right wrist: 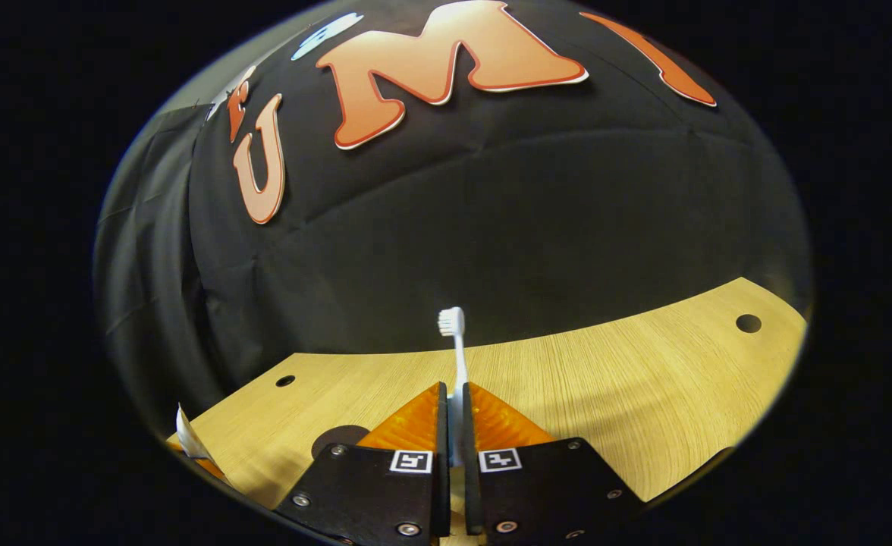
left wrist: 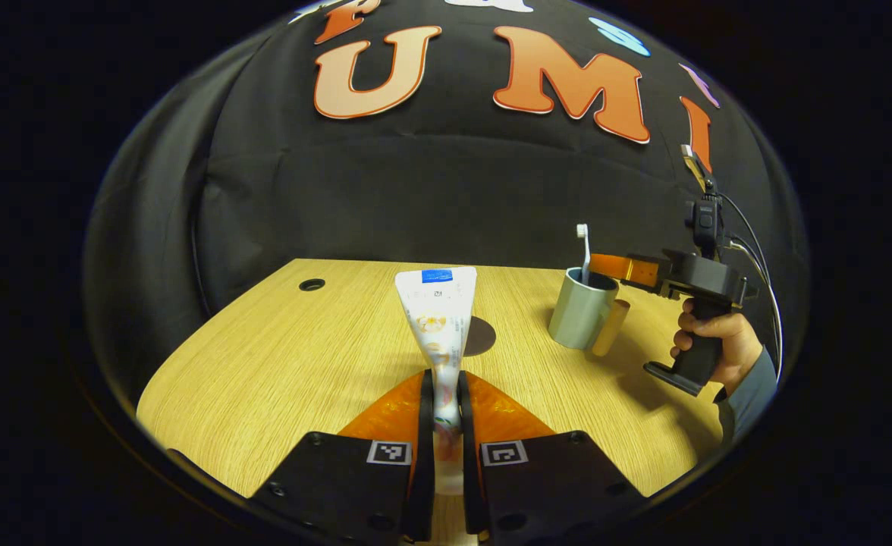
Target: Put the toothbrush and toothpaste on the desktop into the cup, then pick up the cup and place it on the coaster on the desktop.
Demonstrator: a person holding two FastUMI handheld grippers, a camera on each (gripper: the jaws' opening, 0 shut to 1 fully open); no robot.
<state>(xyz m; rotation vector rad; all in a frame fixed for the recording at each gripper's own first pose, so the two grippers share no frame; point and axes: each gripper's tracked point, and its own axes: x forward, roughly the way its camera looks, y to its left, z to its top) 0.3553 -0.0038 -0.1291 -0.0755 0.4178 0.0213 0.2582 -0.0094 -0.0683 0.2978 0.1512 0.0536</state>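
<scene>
In the left gripper view my left gripper (left wrist: 446, 390) is shut on a white toothpaste tube (left wrist: 437, 318), held upright with its flat crimped end at the top. Just behind the tube a dark round coaster (left wrist: 484, 337) lies on the wooden desktop (left wrist: 279, 356). To the right stands a grey-green cup (left wrist: 581, 309) with a tan handle. A white toothbrush (left wrist: 583, 250) rises out of it, head up, and the right gripper (left wrist: 628, 269) reaches over the cup's rim. In the right gripper view my right gripper (right wrist: 453, 406) is shut on the toothbrush (right wrist: 457, 353). The coaster (right wrist: 338, 438) shows at lower left.
A person's hand (left wrist: 711, 337) holds the right gripper's handle at the desktop's right side. Small round holes sit in the desktop (right wrist: 643, 394) near its far edge. The black cloth wall stands close behind. A white corner of the toothpaste tube (right wrist: 186, 436) shows at far left.
</scene>
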